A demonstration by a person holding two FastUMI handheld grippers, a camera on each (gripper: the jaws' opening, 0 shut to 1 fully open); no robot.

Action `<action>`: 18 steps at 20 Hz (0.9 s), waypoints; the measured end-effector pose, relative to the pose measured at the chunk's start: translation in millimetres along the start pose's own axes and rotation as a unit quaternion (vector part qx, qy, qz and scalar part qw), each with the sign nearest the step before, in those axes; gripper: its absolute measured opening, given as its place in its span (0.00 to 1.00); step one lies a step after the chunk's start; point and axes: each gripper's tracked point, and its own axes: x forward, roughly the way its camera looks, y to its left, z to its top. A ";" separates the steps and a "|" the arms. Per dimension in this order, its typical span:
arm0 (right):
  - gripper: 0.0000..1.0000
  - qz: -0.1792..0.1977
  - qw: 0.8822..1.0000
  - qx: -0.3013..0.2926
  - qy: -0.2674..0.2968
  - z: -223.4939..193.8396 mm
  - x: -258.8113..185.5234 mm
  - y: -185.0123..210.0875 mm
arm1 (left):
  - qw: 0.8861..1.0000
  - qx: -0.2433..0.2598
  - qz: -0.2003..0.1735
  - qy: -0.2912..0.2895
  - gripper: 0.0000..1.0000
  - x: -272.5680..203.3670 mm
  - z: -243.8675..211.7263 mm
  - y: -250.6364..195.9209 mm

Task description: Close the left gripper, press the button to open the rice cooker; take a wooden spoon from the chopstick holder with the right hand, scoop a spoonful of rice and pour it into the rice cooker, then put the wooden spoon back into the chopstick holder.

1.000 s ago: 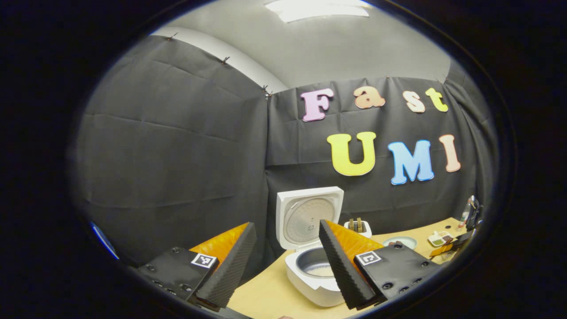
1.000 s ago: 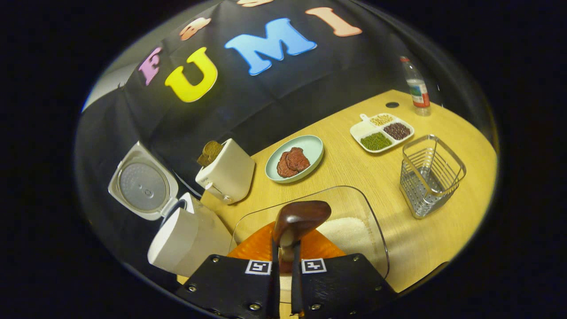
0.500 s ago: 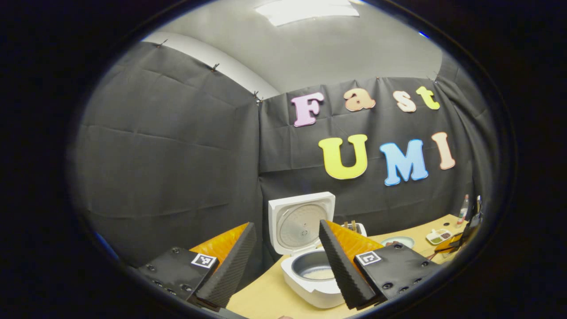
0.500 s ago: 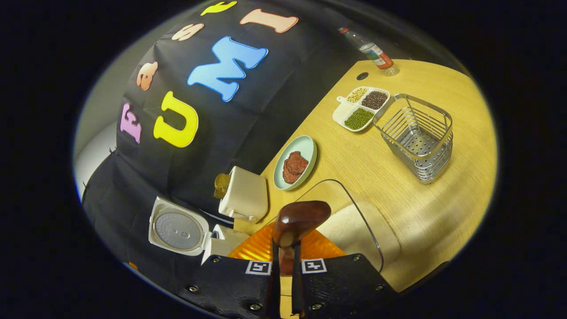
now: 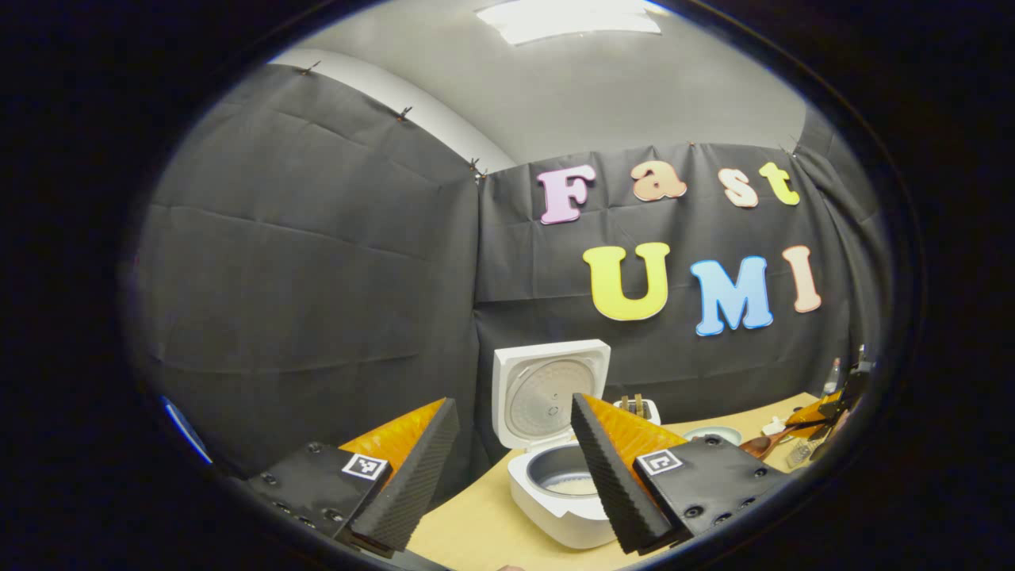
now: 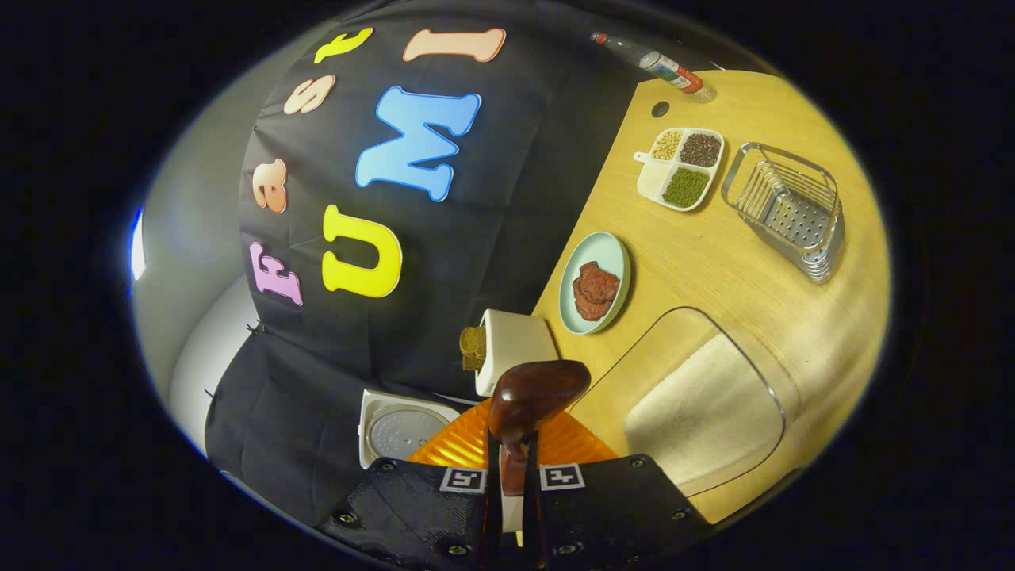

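Tilting further than half a second ago, the wooden spoon is being clamped by the right gripper; the left gripper is being held spread by the rice cooker.

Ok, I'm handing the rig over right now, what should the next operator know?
Left tool: open, holding nothing, in front of the rice cooker, whose lid stands open, so the button step is done.
Right tool: shut on the wooden spoon, above the clear rice box.
Something pale lies in the cooker's pot; whether the spoon is loaded cannot be told.
To do: scoop and pour if not done, then return the spoon to the empty chopstick holder.
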 end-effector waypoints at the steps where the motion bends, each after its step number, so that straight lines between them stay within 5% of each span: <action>1: 0.10 0.008 1.000 0.003 0.005 -3.2 2.3 9.0 | 1.000 -0.001 0.003 0.000 0.98 -1.4 -1.3 2.7; 16: 0.10 0.075 0.991 -0.080 0.077 -75.2 73.1 110.8 | 0.997 -0.004 0.073 0.014 0.94 -37.8 -9.6 66.0; 18: 0.10 0.074 0.988 -0.106 0.081 -84.5 87.1 117.3 | 0.996 -0.004 0.086 0.019 1.00 -42.6 -14.0 76.0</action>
